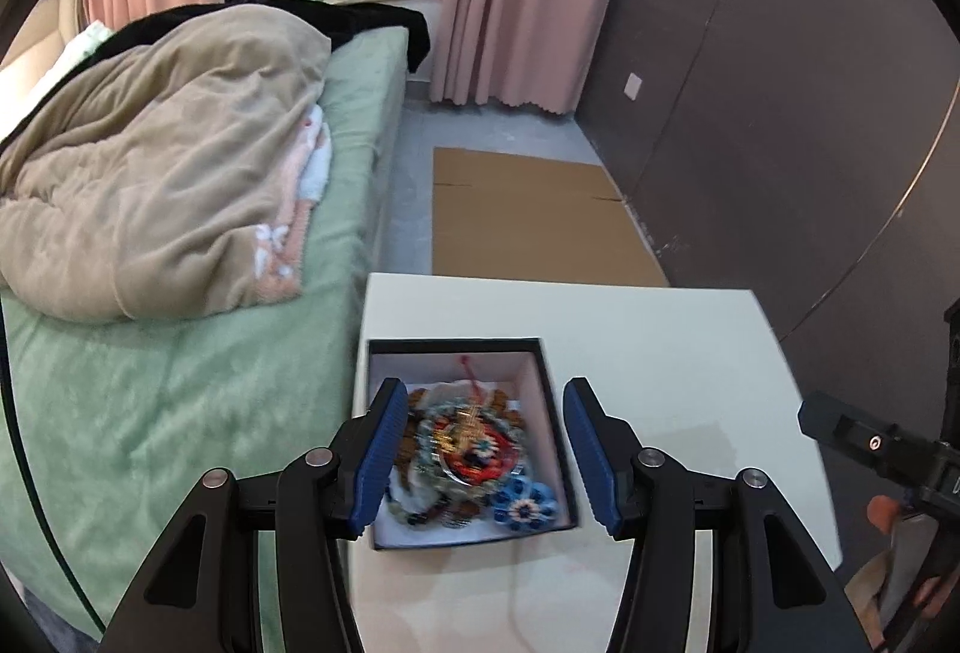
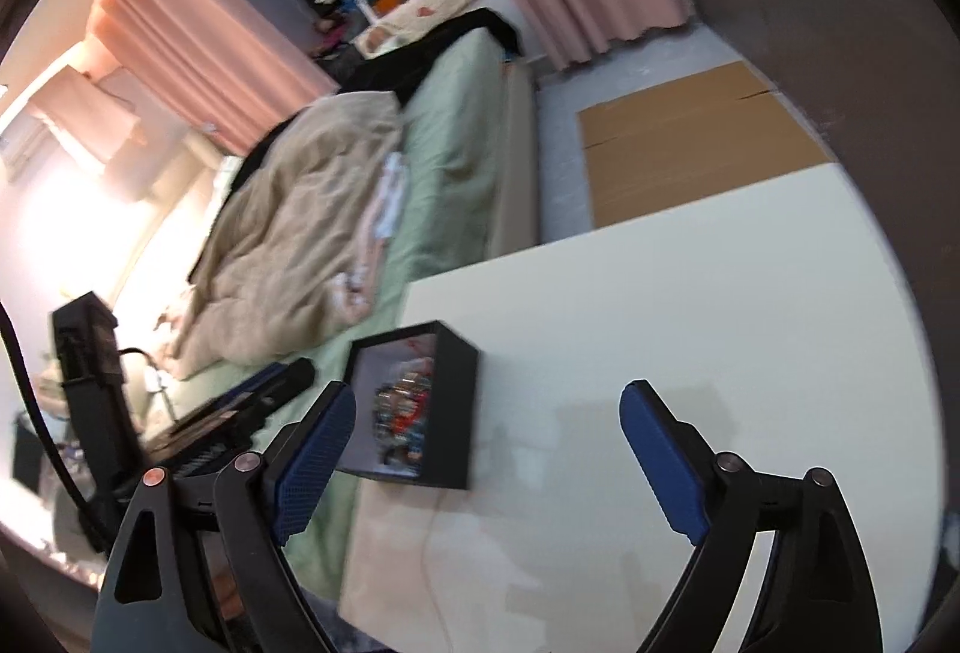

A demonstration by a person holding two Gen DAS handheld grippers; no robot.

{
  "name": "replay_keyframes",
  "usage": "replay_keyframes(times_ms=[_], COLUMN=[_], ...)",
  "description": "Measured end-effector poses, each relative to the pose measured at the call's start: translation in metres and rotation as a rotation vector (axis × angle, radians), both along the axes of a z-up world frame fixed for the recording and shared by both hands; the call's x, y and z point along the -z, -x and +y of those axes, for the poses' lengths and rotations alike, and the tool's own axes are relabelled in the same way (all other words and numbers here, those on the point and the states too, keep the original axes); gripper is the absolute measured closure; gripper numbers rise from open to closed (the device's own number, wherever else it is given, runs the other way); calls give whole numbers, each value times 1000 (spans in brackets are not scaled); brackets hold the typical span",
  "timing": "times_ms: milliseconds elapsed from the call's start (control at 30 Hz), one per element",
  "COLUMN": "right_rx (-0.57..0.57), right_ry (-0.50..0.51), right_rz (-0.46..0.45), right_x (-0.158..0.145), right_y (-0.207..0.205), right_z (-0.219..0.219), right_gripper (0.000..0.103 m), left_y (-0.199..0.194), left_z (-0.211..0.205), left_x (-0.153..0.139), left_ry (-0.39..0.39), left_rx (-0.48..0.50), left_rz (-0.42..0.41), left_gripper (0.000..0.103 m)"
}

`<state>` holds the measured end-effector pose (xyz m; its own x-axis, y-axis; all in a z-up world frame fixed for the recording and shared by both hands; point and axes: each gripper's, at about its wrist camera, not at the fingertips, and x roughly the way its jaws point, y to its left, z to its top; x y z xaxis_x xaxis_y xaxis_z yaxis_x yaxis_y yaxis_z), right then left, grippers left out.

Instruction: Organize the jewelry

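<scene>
No writing is legible anywhere. A black rectangular box (image 1: 555,401) with a pale lining sits at the white table's (image 1: 660,329) bed-side edge, long axis running away from the camera, heaped with tangled beaded jewelry (image 1: 468,449). The left gripper (image 1: 477,458) hovers spread wide over it, holding nothing; the right gripper (image 2: 486,464) gapes equally wide, empty.

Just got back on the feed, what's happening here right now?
A person holds a gripper in each hand over a white table beside a bed. The left gripper hovers above an open black box holding a tangled pile of jewelry, jaws wide apart and gripping nothing. The right gripper is also open and empty, off to the box's right over bare tabletop. All the visible jewelry lies in the box.
</scene>
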<state>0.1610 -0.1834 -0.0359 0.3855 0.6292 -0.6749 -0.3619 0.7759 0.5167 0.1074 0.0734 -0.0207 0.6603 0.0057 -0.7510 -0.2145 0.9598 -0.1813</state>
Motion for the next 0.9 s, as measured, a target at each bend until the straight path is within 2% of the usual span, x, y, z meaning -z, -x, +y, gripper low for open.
replay_keyframes(times_ms=[100, 200, 333, 467, 733, 900], right_rx=[26, 39, 43, 53, 53, 56], right_ry=[22, 56, 95, 113, 121, 125], right_rz=[-23, -46, -47, -47, -61, -85], right_x=[-8, -13, -14, -12, -9, -8], right_y=[5, 10, 16, 25, 49, 67], right_z=[-14, -24, -35, -44, -53, -65], right_gripper=[2, 0, 0, 0, 0, 0], left_y=[4, 7, 14, 27, 49, 58], left_z=[-14, -25, -35, -48, -64, -59], left_x=[-2, -2, 0, -1, -3, -8], left_ry=[-53, -35, -27, -24, -64, -40], left_rx=[-4, -4, -16, -6, 18, -5], left_rz=[-24, -27, -29, -76, -137, -154], left_gripper=[26, 10, 9, 0, 0, 0])
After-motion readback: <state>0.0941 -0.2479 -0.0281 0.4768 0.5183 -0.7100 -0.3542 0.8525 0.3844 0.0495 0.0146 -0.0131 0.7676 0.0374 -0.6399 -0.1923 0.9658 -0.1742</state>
